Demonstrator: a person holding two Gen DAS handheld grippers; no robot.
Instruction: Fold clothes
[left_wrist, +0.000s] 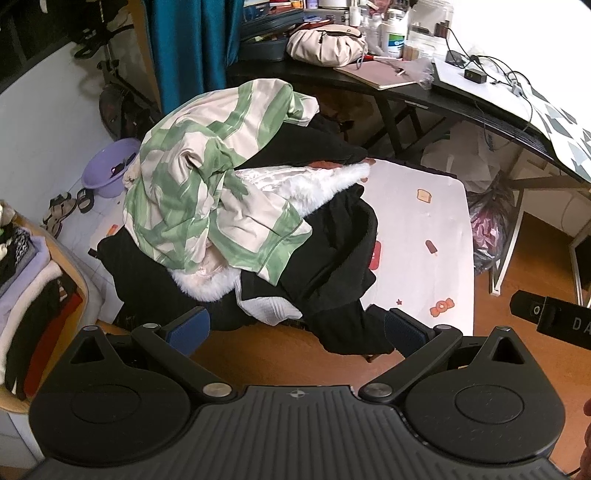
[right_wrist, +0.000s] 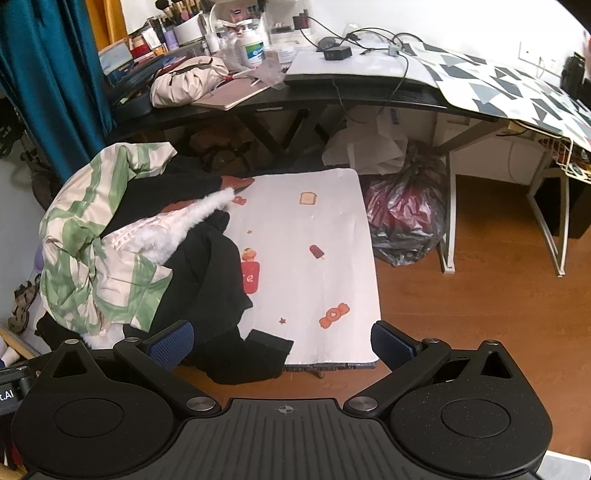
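Both grippers hovered low at near edge of table (right_wrist: 332, 266), pointed forward. My left gripper (left_wrist: 295, 328) gaped wide, nothing held, black garment (left_wrist: 340, 258) draped between its fingers. My right gripper (right_wrist: 282, 341) equally wide, empty. Clothes pile (left_wrist: 207, 199), green-striped shirt (left_wrist: 192, 177) topmost, covered table's left half.

Wooden floor (right_wrist: 461, 314), cluttered black desk (right_wrist: 369, 96), teal curtain (right_wrist: 48, 74)
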